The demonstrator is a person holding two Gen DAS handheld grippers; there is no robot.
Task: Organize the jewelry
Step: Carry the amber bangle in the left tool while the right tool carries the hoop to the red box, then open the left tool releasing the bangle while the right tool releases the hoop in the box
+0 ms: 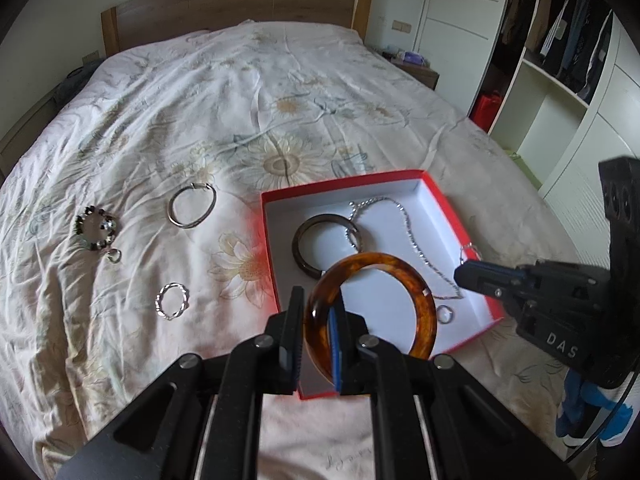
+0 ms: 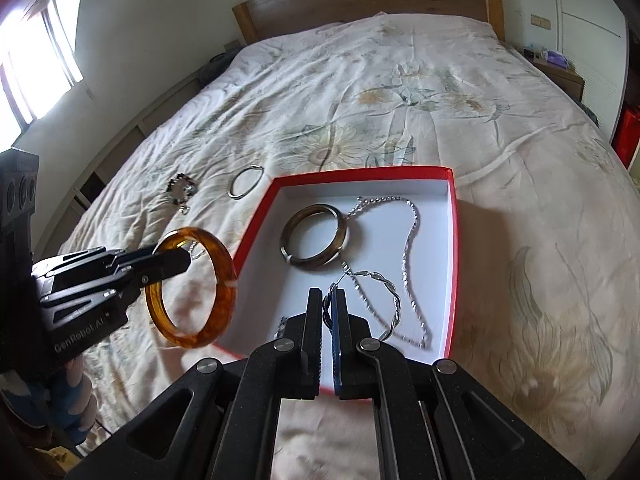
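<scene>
On bed [image 1: 120, 360], left: beaded bracelet [image 1: 96, 230], hoop [image 1: 192, 205], twisted ring [image 1: 172, 301]. Left tool [image 1: 316, 320] clamped on amber bangle [image 1: 416, 280], held above red box [image 1: 448, 204]. In box: dark bangle [image 1: 304, 240], chain [image 1: 412, 236]. Right tool [image 2: 329, 312] pinched on twisted hoop [image 2: 394, 304] over box.
</scene>
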